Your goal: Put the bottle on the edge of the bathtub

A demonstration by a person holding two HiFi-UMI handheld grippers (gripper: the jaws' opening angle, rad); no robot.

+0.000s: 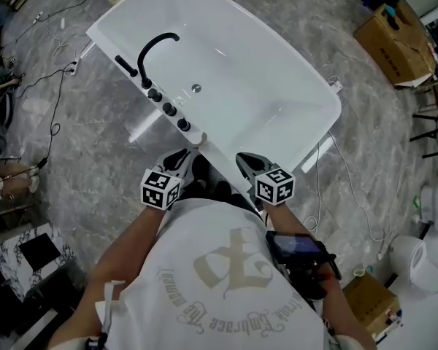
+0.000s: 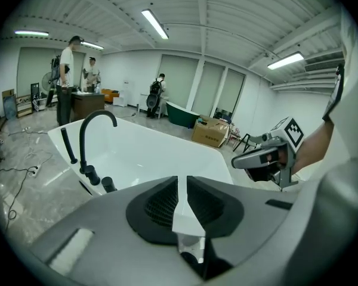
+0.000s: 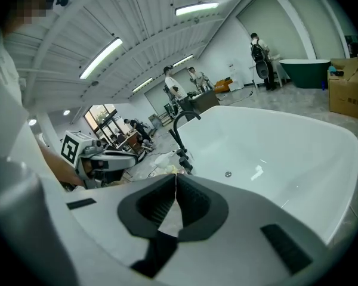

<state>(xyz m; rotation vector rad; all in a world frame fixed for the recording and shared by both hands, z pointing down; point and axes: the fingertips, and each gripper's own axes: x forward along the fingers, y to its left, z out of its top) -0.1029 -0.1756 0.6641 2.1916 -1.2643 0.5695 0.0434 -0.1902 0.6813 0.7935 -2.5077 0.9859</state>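
Note:
No bottle shows in any view. The white bathtub [image 1: 106, 22] lies ahead of me on a grey marble floor, with a black arched faucet [image 1: 155, 49] and black knobs along its near rim. My left gripper [image 1: 181, 155] hovers at that rim's near end, jaws almost together with a thin slit and nothing between them. The right gripper [image 1: 242, 159] hangs beside it, shut and empty. In the left gripper view I see the left gripper [image 2: 182, 177], bathtub [image 2: 167, 151], faucet [image 2: 95, 124] and right gripper [image 2: 265, 157]. The right gripper view shows the right gripper [image 3: 176, 176], bathtub [image 3: 286, 148] and left gripper [image 3: 104, 159].
Cardboard boxes [image 1: 394, 42] stand at the far right, and white toilets [image 1: 416, 257] at the near right. Cables [image 1: 55, 108] trail over the floor left of the tub. People [image 2: 65, 82] stand by a desk far behind, near a dark green tub [image 2: 182, 113].

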